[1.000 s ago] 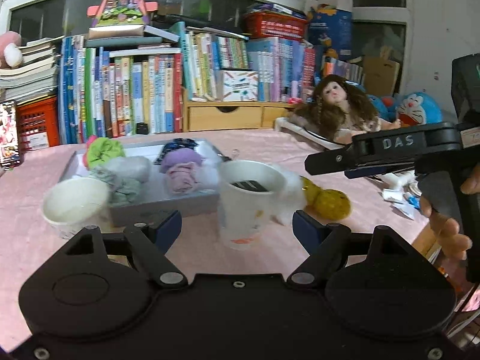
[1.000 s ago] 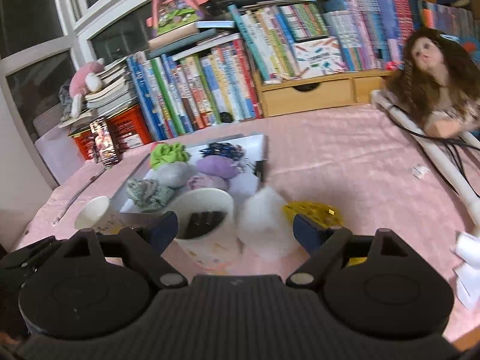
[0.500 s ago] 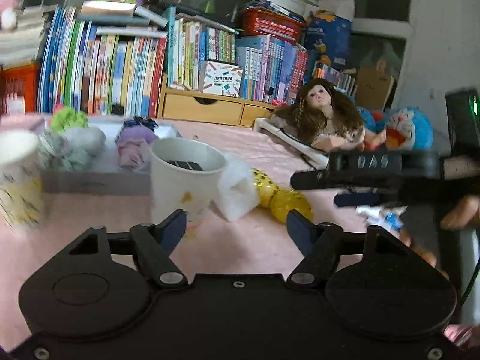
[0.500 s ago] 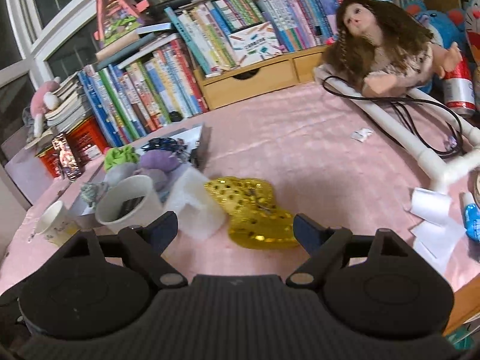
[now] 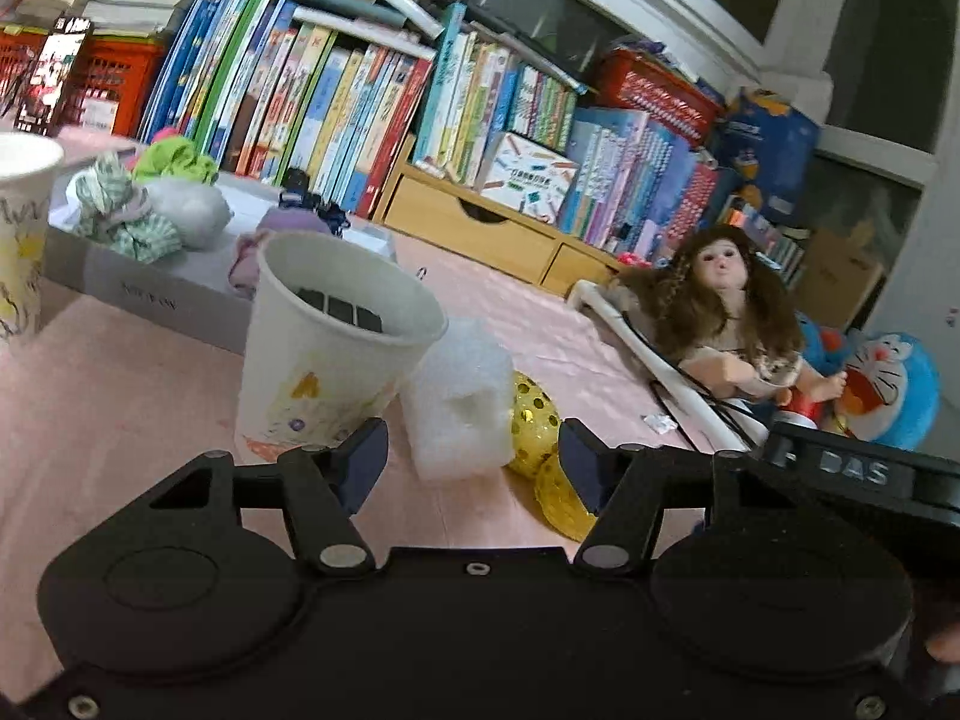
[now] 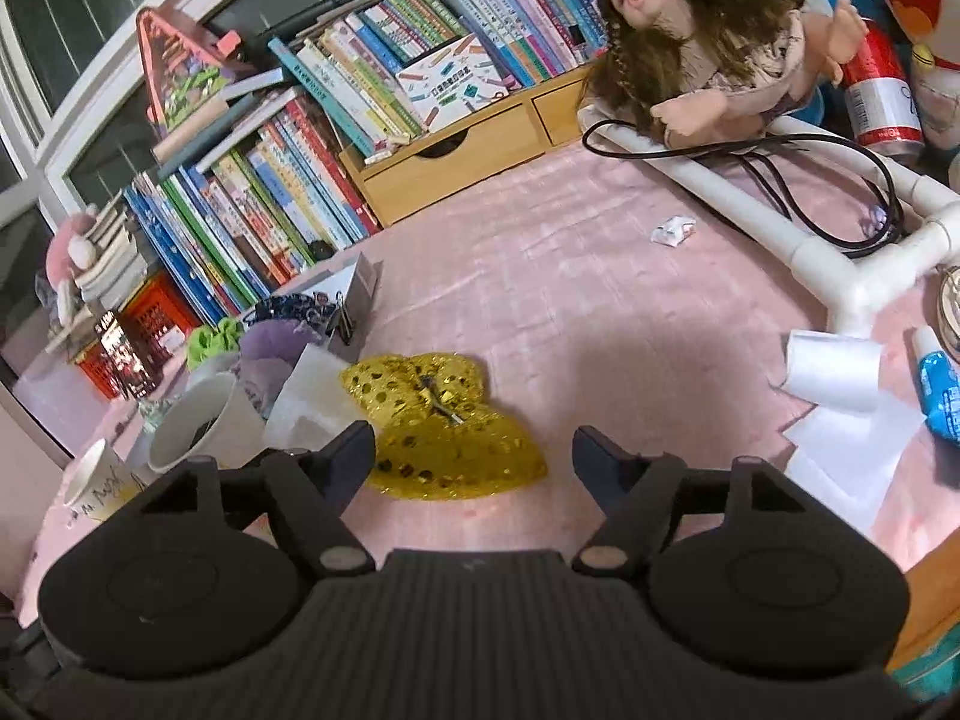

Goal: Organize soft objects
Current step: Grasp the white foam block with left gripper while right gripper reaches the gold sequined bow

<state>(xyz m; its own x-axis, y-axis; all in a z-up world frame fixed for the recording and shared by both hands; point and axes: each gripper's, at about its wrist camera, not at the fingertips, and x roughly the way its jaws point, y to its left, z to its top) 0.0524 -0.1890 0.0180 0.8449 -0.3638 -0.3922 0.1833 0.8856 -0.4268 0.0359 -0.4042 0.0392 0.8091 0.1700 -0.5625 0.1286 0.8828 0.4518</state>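
A white foam block (image 5: 456,414) stands on the pink cloth beside a paper cup (image 5: 336,360), with a gold sequin bow (image 5: 540,444) behind it. My left gripper (image 5: 471,462) is low in front of the block, its jaws closing, and the pads are clear of it. In the right wrist view the gold bow (image 6: 444,420) lies flat just ahead of my right gripper (image 6: 474,459), whose jaws are also closing with nothing pressed between them. A grey tray (image 5: 150,294) holds several scrunchies (image 5: 120,210). The right gripper's body (image 5: 858,474) shows at the right of the left wrist view.
A second paper cup (image 6: 102,474) stands at the left. A doll (image 6: 690,60) leans on a white pipe frame (image 6: 840,240) with a black cable. Paper scraps (image 6: 840,396) and a blue tube (image 6: 942,390) lie at the right. Books (image 5: 360,90) and wooden drawers (image 5: 468,222) line the back.
Both grippers have sunk toward the table and rolled. The left one has closed in on the foam block. The right one swung from the cup to the gold bow. Both pairs of jaws have narrowed.
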